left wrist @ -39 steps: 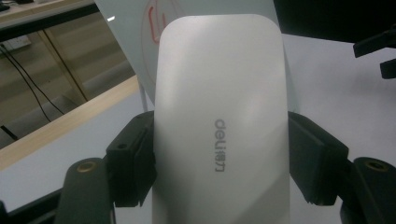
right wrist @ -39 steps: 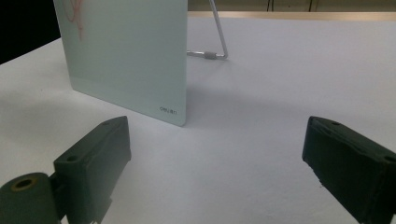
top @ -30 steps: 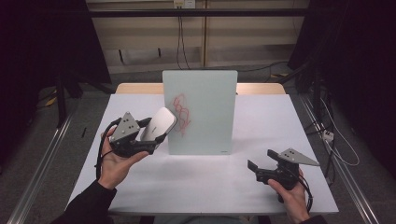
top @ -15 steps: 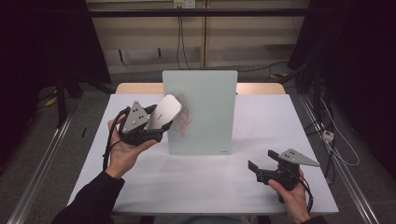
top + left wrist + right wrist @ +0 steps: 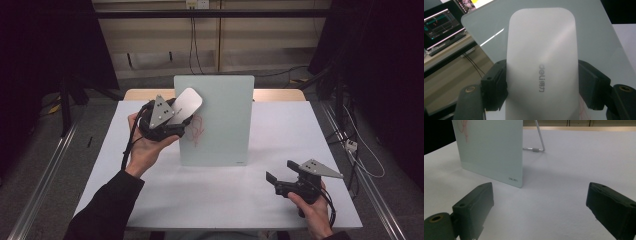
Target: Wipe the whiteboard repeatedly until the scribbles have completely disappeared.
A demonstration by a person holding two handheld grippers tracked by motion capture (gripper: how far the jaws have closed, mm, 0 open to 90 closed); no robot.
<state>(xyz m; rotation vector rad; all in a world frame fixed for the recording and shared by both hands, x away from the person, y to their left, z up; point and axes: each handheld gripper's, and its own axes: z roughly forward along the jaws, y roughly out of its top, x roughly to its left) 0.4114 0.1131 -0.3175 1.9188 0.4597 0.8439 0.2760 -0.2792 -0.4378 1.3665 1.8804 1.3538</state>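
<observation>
Left claw [image 5: 172, 117] pinches white rounded eraser [image 5: 541, 67]; right claw [image 5: 280, 181] spread

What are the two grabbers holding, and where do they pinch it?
The left hand-held gripper pinches a white eraser by its two long sides, near the lower end. The right hand-held gripper holds nothing.

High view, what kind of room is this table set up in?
Probably a lab or recording booth: black curtains flank the white table, cables hang down the back wall, and the left gripper view catches a computer monitor behind the glass board.
</observation>
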